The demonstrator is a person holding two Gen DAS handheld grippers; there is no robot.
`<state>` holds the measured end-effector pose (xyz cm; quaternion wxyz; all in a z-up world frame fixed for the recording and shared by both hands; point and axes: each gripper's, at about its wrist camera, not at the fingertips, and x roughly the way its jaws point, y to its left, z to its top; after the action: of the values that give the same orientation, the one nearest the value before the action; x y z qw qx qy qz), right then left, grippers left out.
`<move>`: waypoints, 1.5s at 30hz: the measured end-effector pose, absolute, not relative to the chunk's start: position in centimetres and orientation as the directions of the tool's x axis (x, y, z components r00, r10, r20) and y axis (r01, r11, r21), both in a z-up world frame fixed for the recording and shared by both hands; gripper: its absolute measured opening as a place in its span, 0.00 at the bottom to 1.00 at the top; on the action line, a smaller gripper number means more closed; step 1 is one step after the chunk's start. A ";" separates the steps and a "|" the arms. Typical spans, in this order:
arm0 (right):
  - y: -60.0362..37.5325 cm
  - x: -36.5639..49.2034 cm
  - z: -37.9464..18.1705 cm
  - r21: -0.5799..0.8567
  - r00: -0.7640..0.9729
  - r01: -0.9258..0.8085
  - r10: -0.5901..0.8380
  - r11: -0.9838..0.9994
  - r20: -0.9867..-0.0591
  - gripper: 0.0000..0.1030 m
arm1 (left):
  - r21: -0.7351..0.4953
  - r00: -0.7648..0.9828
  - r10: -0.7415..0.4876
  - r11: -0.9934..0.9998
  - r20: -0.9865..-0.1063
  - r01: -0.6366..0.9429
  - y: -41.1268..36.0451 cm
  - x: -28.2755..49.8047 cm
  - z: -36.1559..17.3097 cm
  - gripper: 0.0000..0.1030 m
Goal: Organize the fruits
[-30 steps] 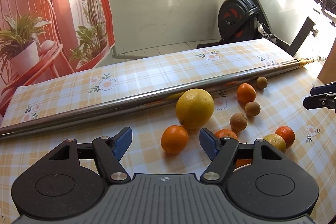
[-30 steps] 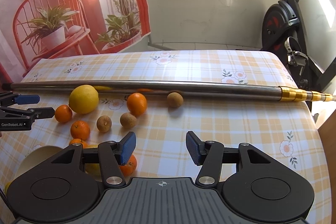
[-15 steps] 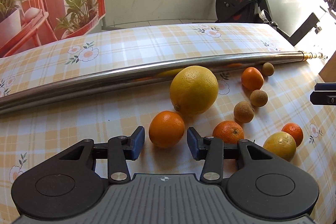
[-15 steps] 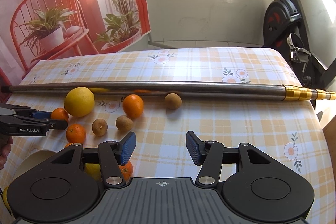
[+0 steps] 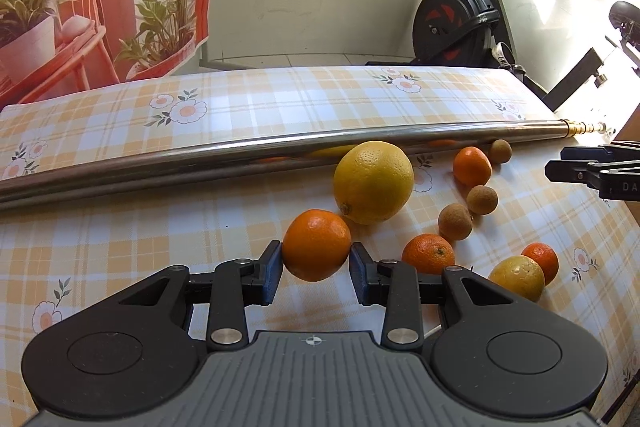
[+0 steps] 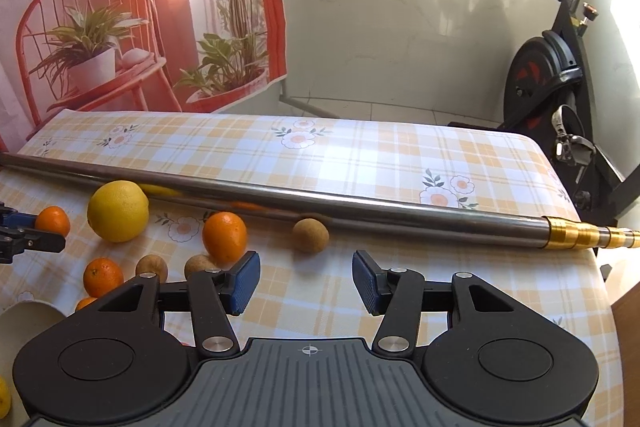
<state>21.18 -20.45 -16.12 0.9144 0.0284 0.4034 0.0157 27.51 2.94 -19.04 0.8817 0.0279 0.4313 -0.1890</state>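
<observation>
The table [image 5: 120, 227], covered in a yellow plaid cloth with printed flowers, carries everything here. Across it lies a long metal pole [image 5: 240, 157], running left to right, with the fruit scattered on the near side of it. Largest of the fruit is a big yellow citrus [image 5: 374, 182], resting just beside the pole. Just in front of it sits the mandarin [image 5: 317, 245] that matters now: it lies directly between the blue pads of the left tongs [image 5: 316, 267], which have closed in until both pads touch or nearly touch its sides. Whether it is lifted off the cloth I cannot tell. The fruit is nearly round, so no long axis governs the grip.

The right tongs [image 6: 306, 281] hang wide open and empty over bare cloth, well apart from that mandarin; the left side is plainly the one in position. The fruit nearest to the right one is a small brown fruit [image 6: 310, 235] against the pole and another mandarin [image 6: 224, 237] ahead to its left. A pale rim, perhaps a bowl [image 6: 28, 311], shows at the right view's lower left, a likely destination.
</observation>
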 end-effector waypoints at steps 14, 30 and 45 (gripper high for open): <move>-19.6 26.5 -19.5 0.034 0.638 -0.003 0.028 0.999 -0.769 0.31 | -0.105 0.609 -0.321 0.926 -0.726 0.363 3.2 23.5 -16.3 0.37; -19.3 21.4 -16.7 0.175 0.669 0.044 0.101 0.984 -0.736 0.24 | -0.119 0.605 -0.339 0.920 -0.721 0.373 3.8 19.5 -14.9 0.37; -14.5 14.1 -11.4 0.140 0.748 -0.039 0.122 0.989 -0.652 0.24 | -0.122 0.635 -0.331 0.929 -0.699 0.350 4.4 17.2 -13.3 0.37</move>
<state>14.07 -14.46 -11.45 0.9331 0.0588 0.3522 0.0430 17.20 4.38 -13.27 0.9040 0.0124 0.3838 -0.1881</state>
